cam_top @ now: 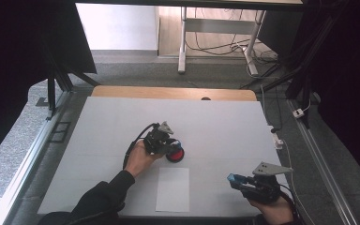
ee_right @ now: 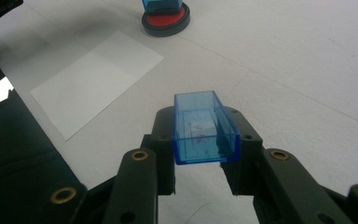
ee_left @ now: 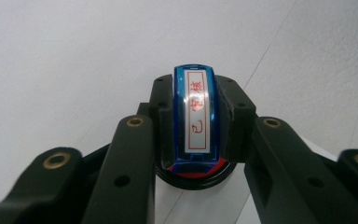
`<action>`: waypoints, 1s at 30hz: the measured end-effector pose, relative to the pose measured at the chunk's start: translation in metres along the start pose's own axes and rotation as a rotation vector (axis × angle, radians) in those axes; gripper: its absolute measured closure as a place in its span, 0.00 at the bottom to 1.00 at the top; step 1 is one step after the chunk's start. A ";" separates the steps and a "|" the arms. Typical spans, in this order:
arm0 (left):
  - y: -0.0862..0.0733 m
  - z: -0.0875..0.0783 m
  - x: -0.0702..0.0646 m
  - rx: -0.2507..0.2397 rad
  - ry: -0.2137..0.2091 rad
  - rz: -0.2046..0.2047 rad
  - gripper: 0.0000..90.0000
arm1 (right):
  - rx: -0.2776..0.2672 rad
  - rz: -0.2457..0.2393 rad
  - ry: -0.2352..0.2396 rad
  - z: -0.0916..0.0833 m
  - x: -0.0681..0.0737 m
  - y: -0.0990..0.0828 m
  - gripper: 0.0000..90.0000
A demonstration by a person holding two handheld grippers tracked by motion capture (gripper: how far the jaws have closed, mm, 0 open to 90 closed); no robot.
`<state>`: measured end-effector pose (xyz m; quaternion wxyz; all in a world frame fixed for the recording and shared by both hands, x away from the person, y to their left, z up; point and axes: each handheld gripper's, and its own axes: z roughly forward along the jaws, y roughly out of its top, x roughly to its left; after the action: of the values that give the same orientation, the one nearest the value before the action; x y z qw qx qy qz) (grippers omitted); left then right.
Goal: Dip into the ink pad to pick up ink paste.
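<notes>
Blue translucent stamp [ee_left: 196, 119], red-lettered white label, clamped in left claw [ee_left: 196, 140]; its clear cap [ee_right: 205, 128] in right claw [ee_right: 200, 154].

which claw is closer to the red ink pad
Left. The left claw holds the blue stamp right on the red ink pad. The right claw, gripping the blue cap, is off toward the table's near right corner.

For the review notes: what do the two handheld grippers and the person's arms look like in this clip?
Both grippers are black. The left gripper and the right gripper each carry a grey three-cornered plate on top, and a black cable loops from the left one. In the gripper views, the jaw links show brass-coloured rivets and small screw holes. The left arm wears a dark sleeve.
</notes>
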<state>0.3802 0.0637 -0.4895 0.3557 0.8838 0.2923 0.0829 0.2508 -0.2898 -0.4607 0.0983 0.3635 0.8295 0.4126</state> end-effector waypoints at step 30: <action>-0.005 0.001 -0.001 -0.033 0.005 -0.018 0.79 | 0.013 -0.008 0.002 0.001 0.001 0.000 0.76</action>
<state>0.3771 0.0657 -0.4933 0.3704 0.8749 0.2997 0.0868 0.2511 -0.2885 -0.4609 0.0965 0.3603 0.8338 0.4071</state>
